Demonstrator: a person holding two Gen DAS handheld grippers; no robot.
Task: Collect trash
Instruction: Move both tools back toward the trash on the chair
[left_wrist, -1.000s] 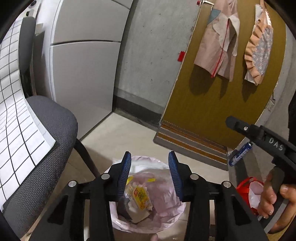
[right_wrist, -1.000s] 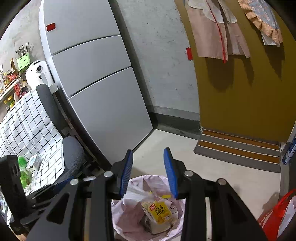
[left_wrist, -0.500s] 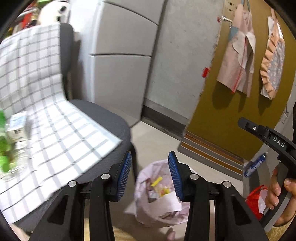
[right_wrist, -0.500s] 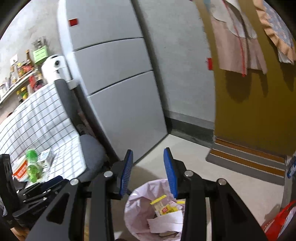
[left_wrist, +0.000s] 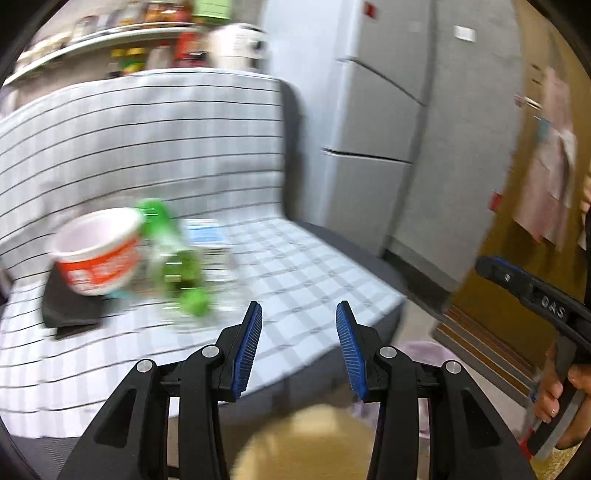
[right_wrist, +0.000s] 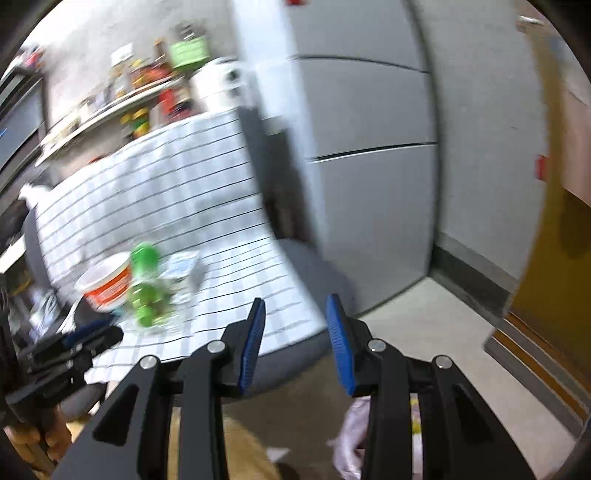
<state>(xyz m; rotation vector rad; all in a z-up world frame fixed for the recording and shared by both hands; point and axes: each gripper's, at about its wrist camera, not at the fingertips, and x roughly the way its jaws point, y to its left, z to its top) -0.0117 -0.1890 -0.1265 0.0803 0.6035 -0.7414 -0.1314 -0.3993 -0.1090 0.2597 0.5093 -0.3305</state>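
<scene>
Since the earlier frames both views have swung away from the pink plastic-lined trash bin (right_wrist: 352, 439) on the floor and up toward the grey office chair draped in a white checked cloth (left_wrist: 295, 273), so the litter on its seat now lies ahead, not off at the left edge. The left gripper (left_wrist: 298, 347) and the right gripper (right_wrist: 295, 341) both carry their blue-padded jaws parted with nothing between them. The trash sits bunched together on the seat: a white-and-orange paper noodle cup (left_wrist: 98, 254) lying tilted, a clear plastic bottle with green label and cap (left_wrist: 177, 273) just beside it, and a small white-and-blue carton (left_wrist: 207, 236) behind, all too blurred to tell which ones touch. That crowding is the main hazard: I judge that closing on one piece could nudge a neighbour, and the round bottle would roll on the loose cloth toward the seat's front edge. The cloth itself may snag in the jaws and drag everything. Open room lies to the right of the pile, across the bare checked seat; the chair back walls off the far side, the grey refrigerator (right_wrist: 369, 147) stands close on the right, and the other handheld gripper is near in each view, so the two could clash.
</scene>
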